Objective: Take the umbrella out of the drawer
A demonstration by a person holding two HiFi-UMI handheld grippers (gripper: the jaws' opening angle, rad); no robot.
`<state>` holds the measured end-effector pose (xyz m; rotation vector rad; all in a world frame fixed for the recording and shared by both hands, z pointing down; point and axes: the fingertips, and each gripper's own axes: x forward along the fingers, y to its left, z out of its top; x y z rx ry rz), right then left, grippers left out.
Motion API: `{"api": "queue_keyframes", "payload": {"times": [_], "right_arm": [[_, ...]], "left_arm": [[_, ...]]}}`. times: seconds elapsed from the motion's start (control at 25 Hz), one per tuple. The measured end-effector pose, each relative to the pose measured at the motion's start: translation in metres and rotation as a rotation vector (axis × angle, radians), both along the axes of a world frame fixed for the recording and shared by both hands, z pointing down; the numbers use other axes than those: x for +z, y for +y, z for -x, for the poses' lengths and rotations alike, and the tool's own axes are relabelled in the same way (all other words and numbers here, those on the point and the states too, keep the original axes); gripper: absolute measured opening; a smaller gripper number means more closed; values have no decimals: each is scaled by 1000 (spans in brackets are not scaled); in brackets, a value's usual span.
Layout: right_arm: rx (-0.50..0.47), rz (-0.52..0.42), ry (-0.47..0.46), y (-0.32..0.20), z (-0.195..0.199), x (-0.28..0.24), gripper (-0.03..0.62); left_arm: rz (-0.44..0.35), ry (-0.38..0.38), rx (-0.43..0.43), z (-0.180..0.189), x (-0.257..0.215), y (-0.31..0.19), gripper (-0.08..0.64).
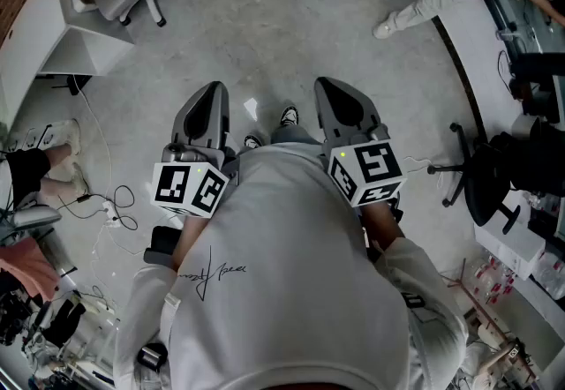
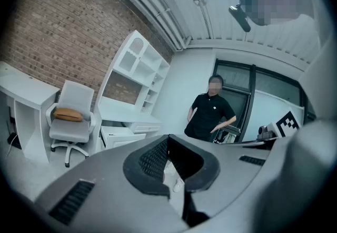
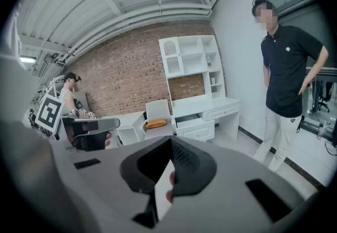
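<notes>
Claws are held high and close to the wearer's chest, side by side and pointing across the room only a little below level. That looks like a carrying or waiting posture, not a reach. The left claw (image 1: 212,90) has its jaws brought together with nothing between them, and the right claw (image 1: 331,84) is closed just as tight and equally empty. I'd guess they are kept shut because nothing is within range: bare floor (image 1: 265,35) lies between the person and the furniture.

The drawer (image 3: 190,119) sits under the top of the white desk (image 3: 206,106) against the brick wall, well apart from both claws, and it appears pulled partway out. The umbrella shows in no view. If it is in that drawer, the front hides it.

An orange bundle (image 3: 156,123) lies on the seat of the office chair (image 3: 157,110) just beside the desk; I can't make out what it is. A bystander (image 3: 287,68) in a dark polo stands off to the right.

My reading is that the approach comes first.
</notes>
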<state>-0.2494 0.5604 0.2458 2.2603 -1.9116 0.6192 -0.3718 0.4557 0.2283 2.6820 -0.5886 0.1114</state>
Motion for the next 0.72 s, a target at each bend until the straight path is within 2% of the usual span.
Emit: {"api": "queue_keyframes", "payload": {"times": [0.36,0.6,0.72], "right_arm": [[-37,-9,-8,-9,-50,3,22],[-57,-11,-69,-14,-69,9,23],[-69,-6,-59,-16,-76,10,23]], "left_arm": [[-17,-22,-20,-49,1,-1,15],[-12,-47,-47,-64,7,-5,15],[-4,-57,-56,-71,9,-9,15]]}}
